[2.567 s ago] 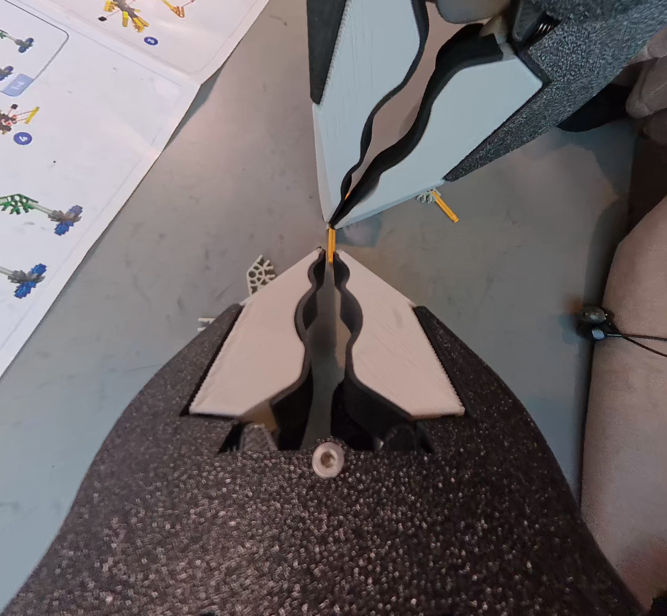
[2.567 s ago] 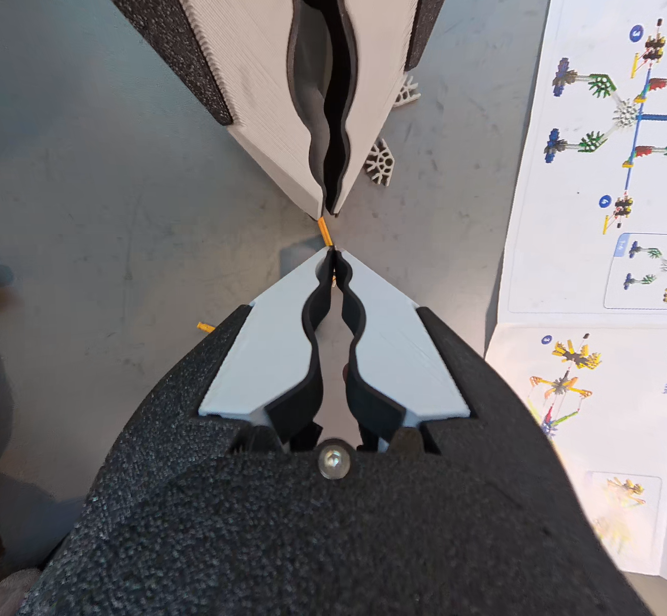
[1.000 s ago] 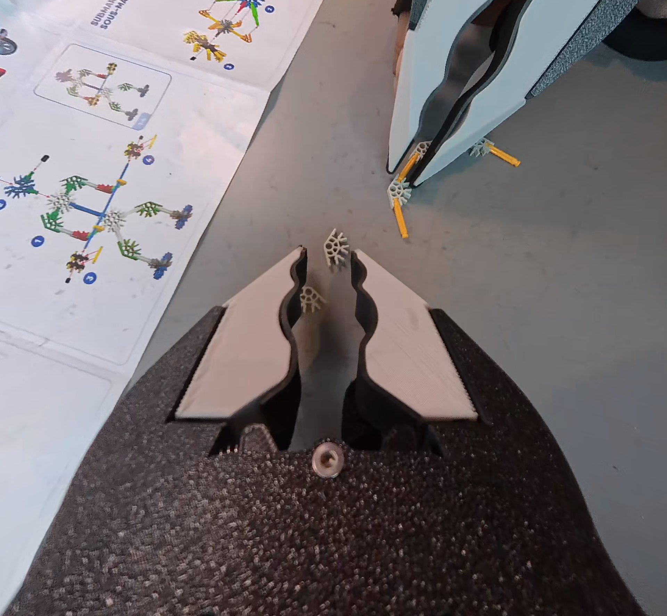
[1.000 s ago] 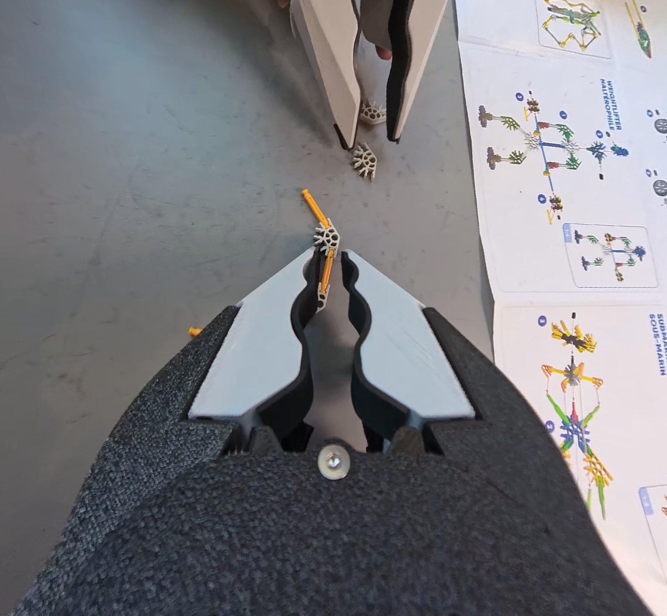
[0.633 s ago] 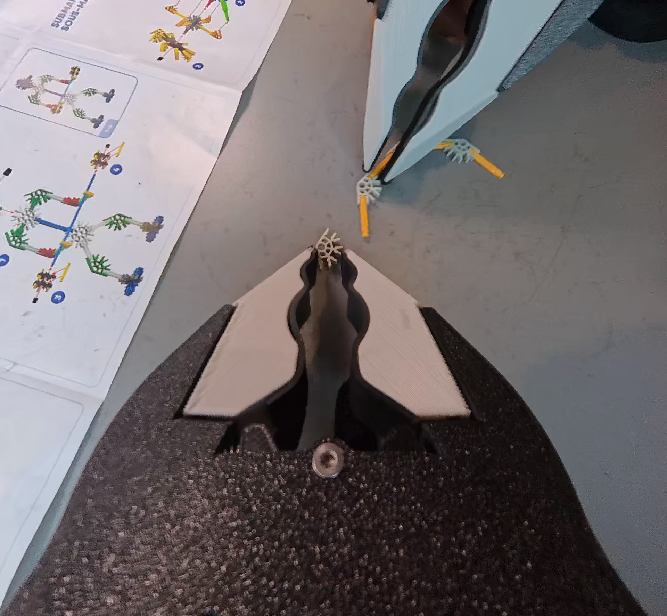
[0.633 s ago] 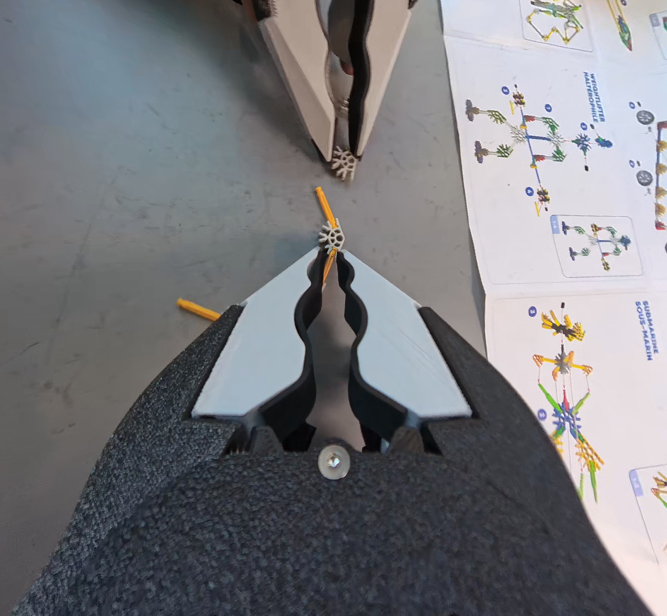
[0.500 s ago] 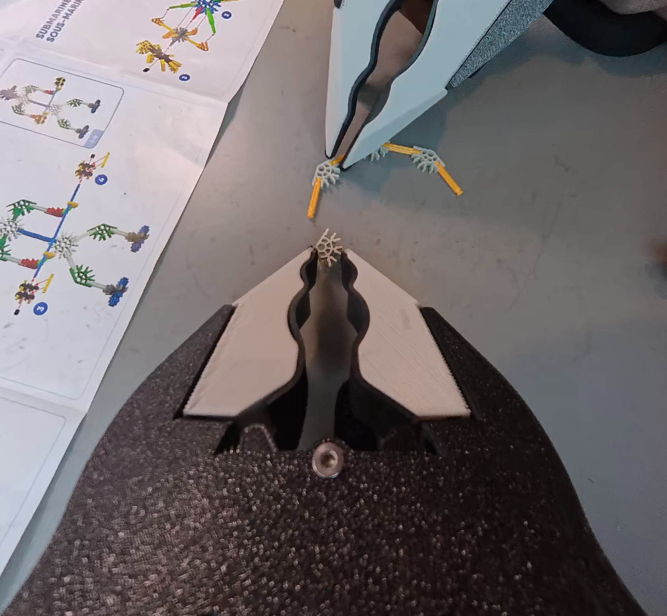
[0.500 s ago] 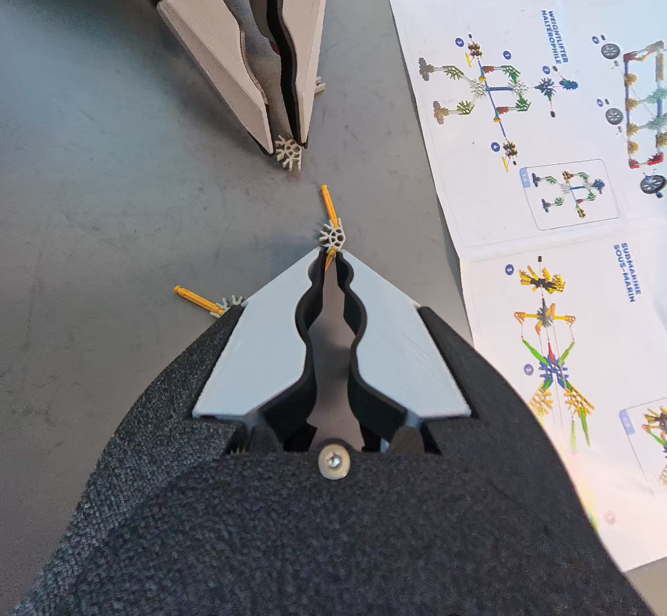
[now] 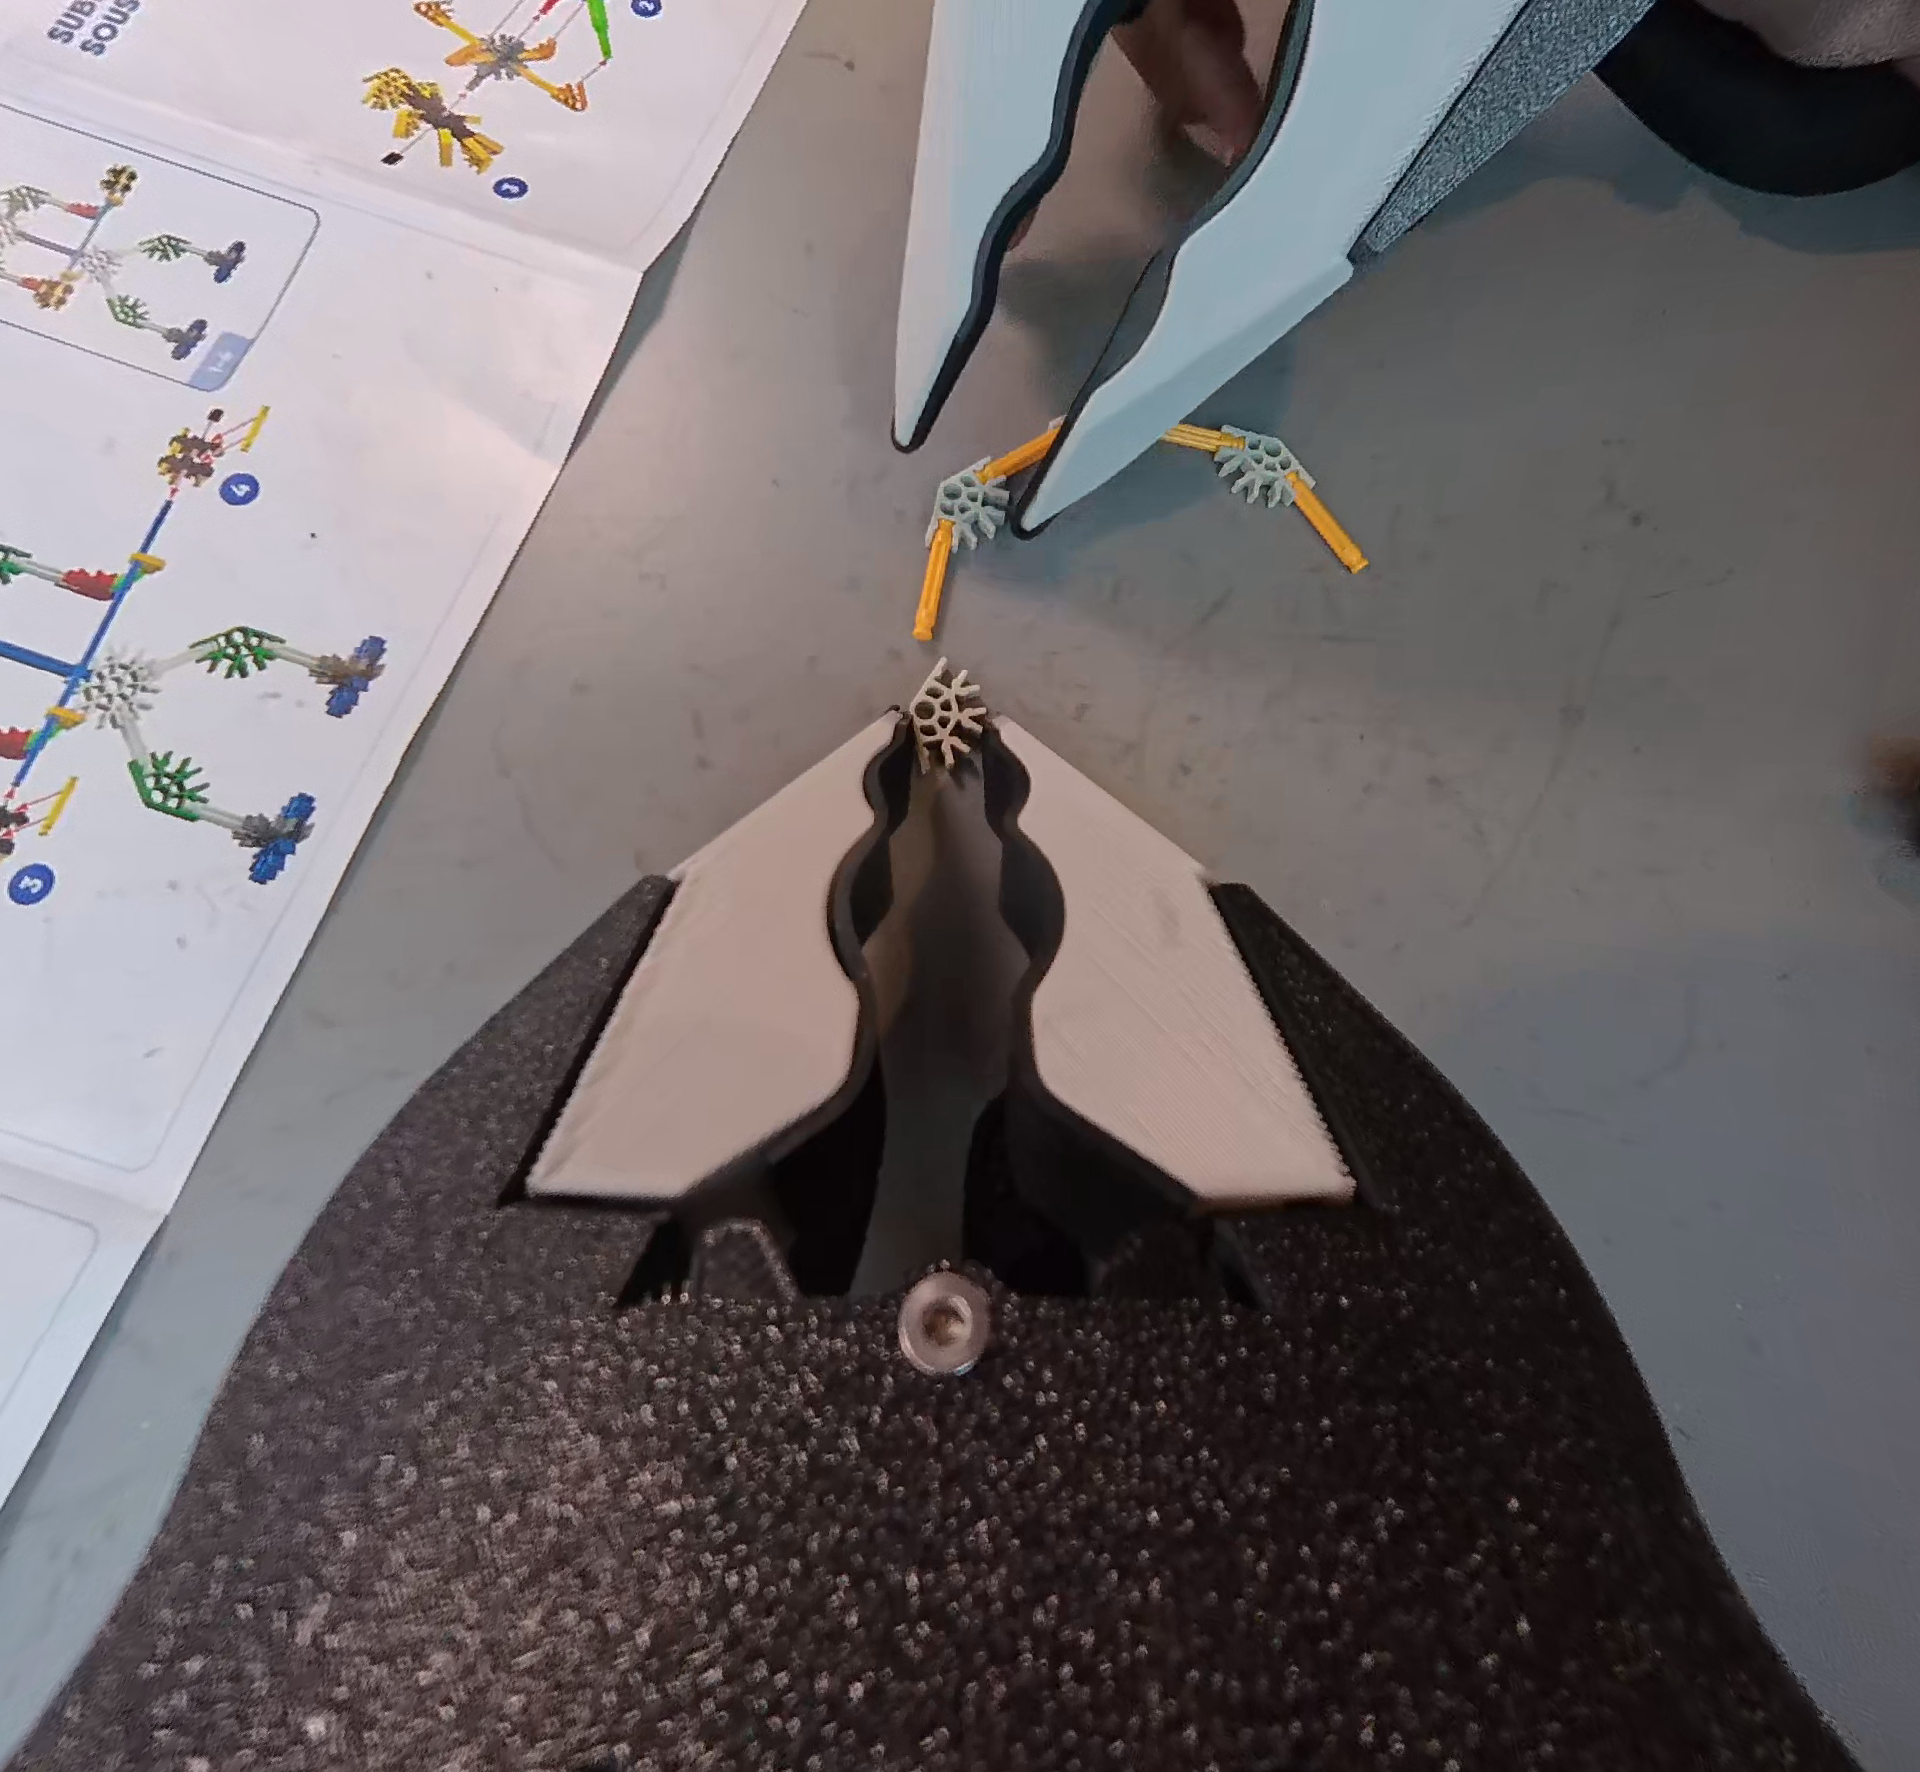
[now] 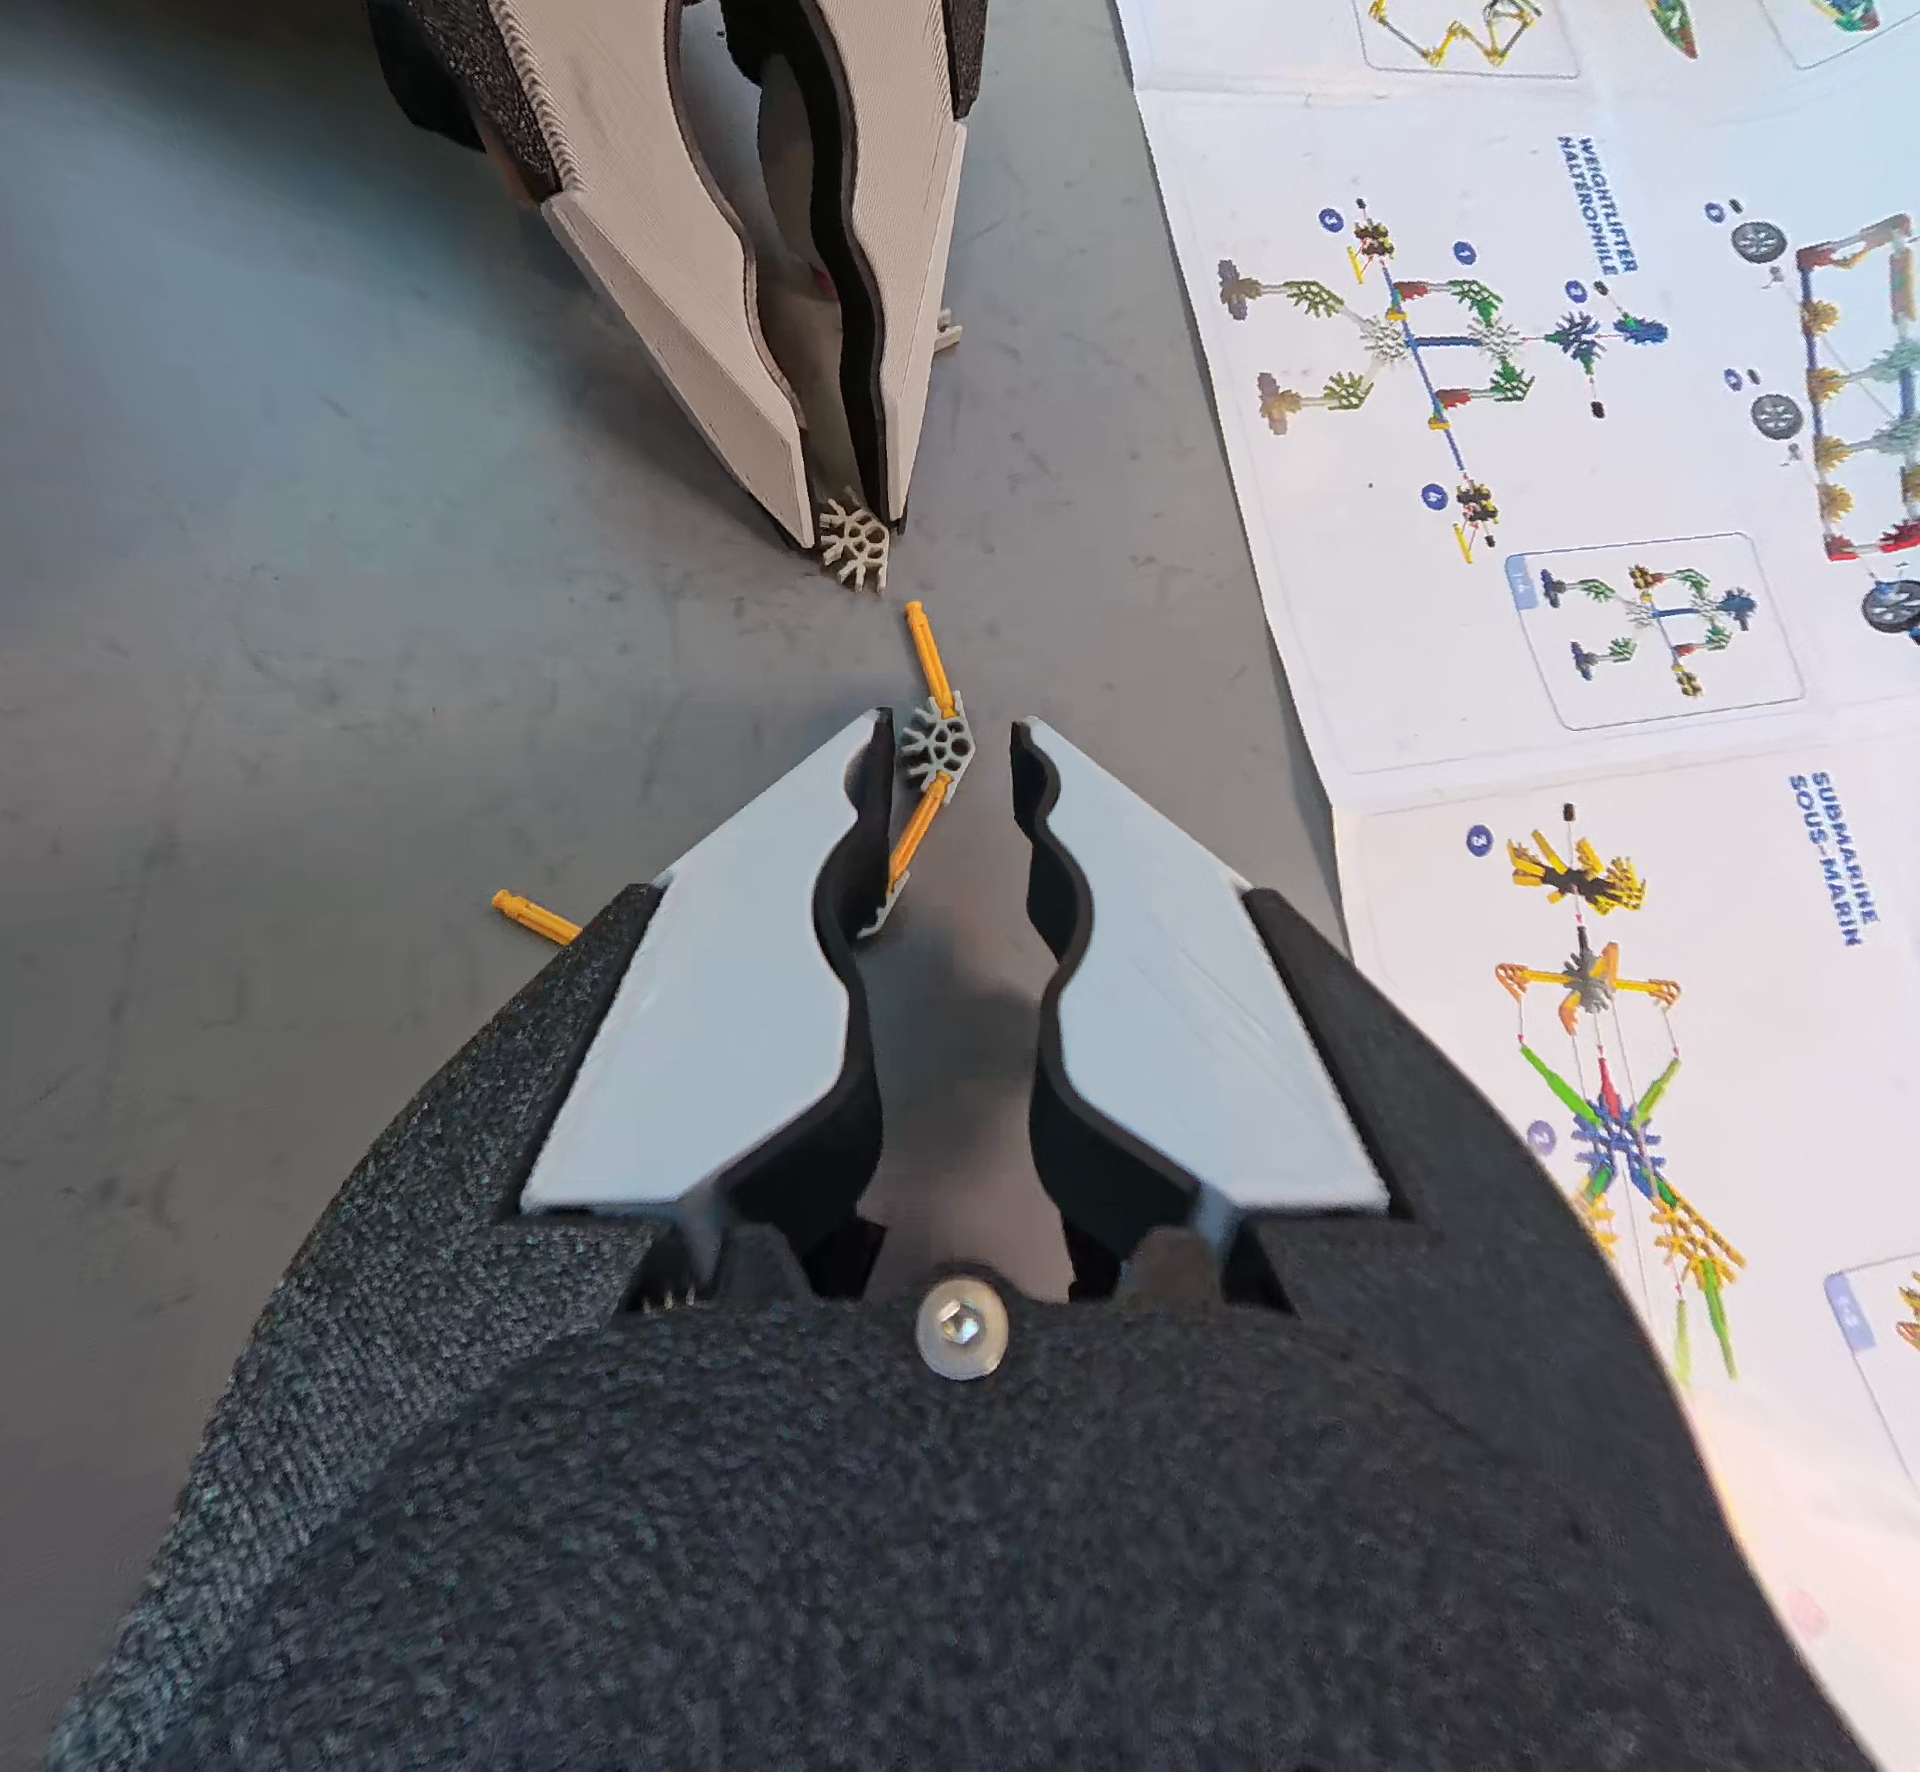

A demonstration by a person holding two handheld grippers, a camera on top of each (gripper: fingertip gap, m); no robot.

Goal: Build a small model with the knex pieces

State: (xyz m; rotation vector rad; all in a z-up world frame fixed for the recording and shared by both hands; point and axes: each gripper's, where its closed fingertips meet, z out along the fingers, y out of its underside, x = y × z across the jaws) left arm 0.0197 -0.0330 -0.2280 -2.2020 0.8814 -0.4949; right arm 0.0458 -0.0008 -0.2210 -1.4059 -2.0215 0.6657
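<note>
My left gripper (image 9: 943, 716) is shut on a small pale snowflake-shaped connector (image 9: 945, 730) that sticks out of its tips, just above the grey table. It also shows in the right wrist view (image 10: 847, 517) with the connector (image 10: 854, 546). My right gripper (image 10: 953, 725) is open. A chain of yellow rods and grey connectors (image 10: 935, 743) lies between its fingertips, close to the left finger. In the left wrist view the right gripper (image 9: 966, 486) stands over this chain (image 9: 966, 509), whose far end has another grey connector (image 9: 1262, 467).
A white folded instruction sheet with coloured model drawings lies on the table (image 9: 312, 372), on the right in the right wrist view (image 10: 1558, 475). A yellow rod end (image 10: 532, 914) sticks out beside my right gripper. A small white piece (image 10: 948, 332) lies behind the left gripper. The tips of one gripper are about 5 cm away from the tips of the other.
My left gripper closed on the pale connector and keeps hold of it. My right gripper, shut on the yellow rod chain half a second ago, has opened and let it go.
</note>
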